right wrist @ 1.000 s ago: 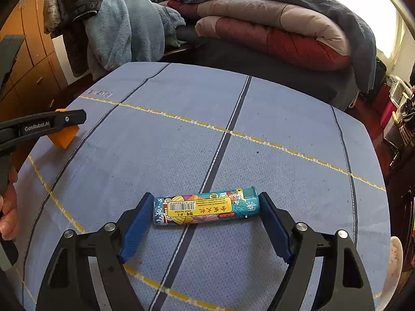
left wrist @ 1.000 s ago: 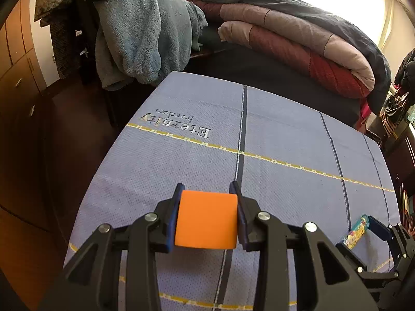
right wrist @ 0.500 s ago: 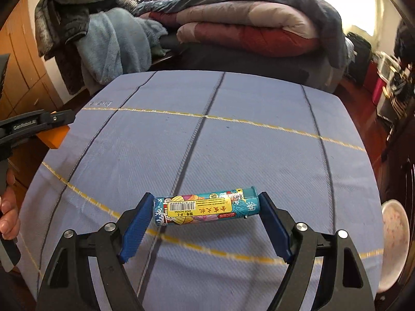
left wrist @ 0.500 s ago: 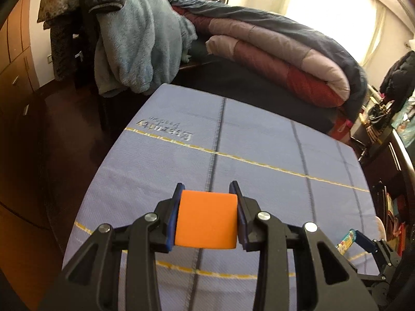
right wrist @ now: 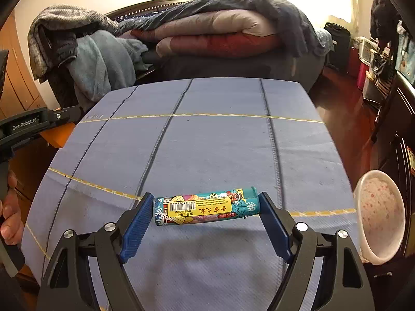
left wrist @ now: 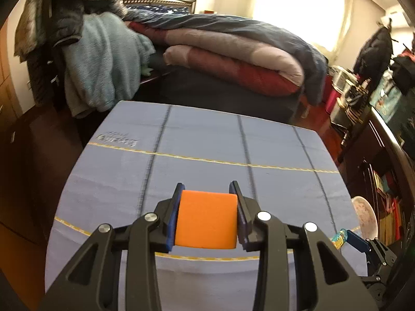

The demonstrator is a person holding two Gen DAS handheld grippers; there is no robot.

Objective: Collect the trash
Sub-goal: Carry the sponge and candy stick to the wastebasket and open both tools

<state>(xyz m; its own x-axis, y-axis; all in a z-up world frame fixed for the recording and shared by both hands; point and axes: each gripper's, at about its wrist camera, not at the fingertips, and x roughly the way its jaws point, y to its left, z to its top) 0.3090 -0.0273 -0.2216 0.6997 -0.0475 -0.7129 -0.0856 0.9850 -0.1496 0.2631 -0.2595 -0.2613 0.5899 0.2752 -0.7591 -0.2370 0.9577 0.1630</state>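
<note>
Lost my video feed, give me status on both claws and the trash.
Left claw shut on orange block. Right claw shut on printed tube, endwise. Both above blue cloth. Nothing in the way.

1. left wrist view looks forward and down along the left gripper (left wrist: 207,194), close above the near edge of the cloth (left wrist: 202,142), facing the bed (left wrist: 233,59).
2. right wrist view looks the same way along the right gripper (right wrist: 205,208), also close above the cloth (right wrist: 207,142).
3. both share the cloth, bed (right wrist: 220,33) and bowl (right wrist: 381,215); each shows the other gripper at its edge.
</note>
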